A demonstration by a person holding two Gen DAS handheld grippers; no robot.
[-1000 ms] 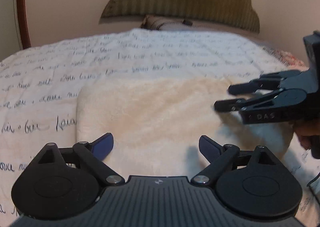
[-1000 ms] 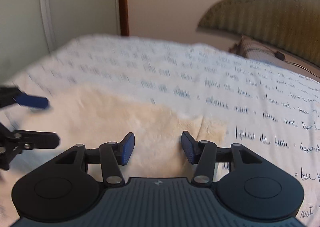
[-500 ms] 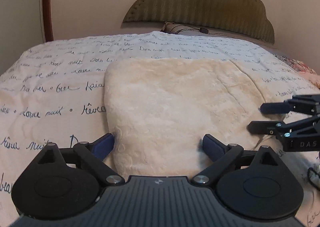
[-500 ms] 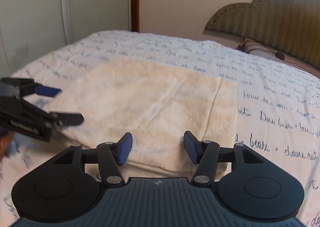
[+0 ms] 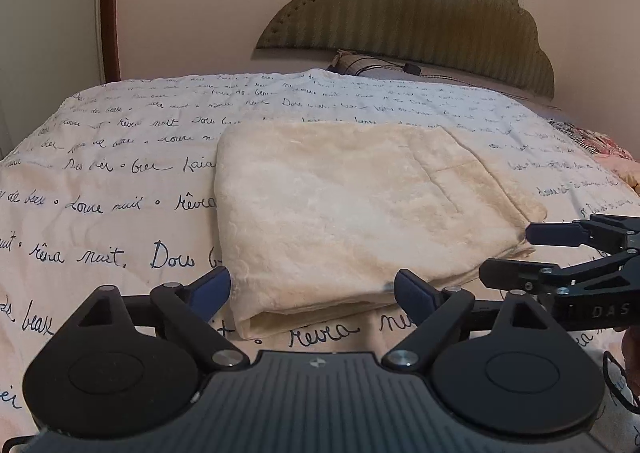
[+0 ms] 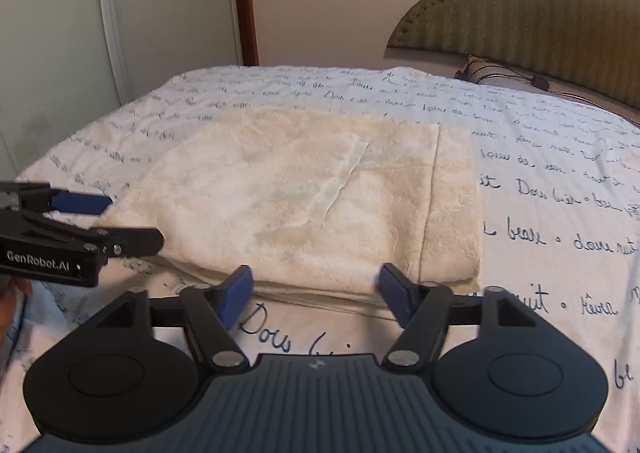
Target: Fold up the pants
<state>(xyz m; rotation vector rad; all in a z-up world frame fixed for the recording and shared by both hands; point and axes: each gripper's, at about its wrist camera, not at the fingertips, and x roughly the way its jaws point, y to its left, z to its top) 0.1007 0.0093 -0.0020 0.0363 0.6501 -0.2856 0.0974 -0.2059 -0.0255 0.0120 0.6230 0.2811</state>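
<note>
Your left hand-held gripper (image 5: 310, 295) is spread empty, the right hand-held gripper (image 6: 316, 293) is opening empty; smooth the folded pants (image 5: 360, 209) square on the bed (image 5: 100, 181).

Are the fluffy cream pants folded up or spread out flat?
Folded. The cream pants lie as a neat rectangle on the bed cover, with stacked layers showing along the near edge.

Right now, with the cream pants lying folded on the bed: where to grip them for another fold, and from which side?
Judging by its pose, take the folded cream pants at the near edge, where the stacked layers show open and slightly lifted off the script-print bedspread. Come in low from the near side, one corner per tongs: left tongs, right tongs, both open, the right still opening, nothing between them.
</note>
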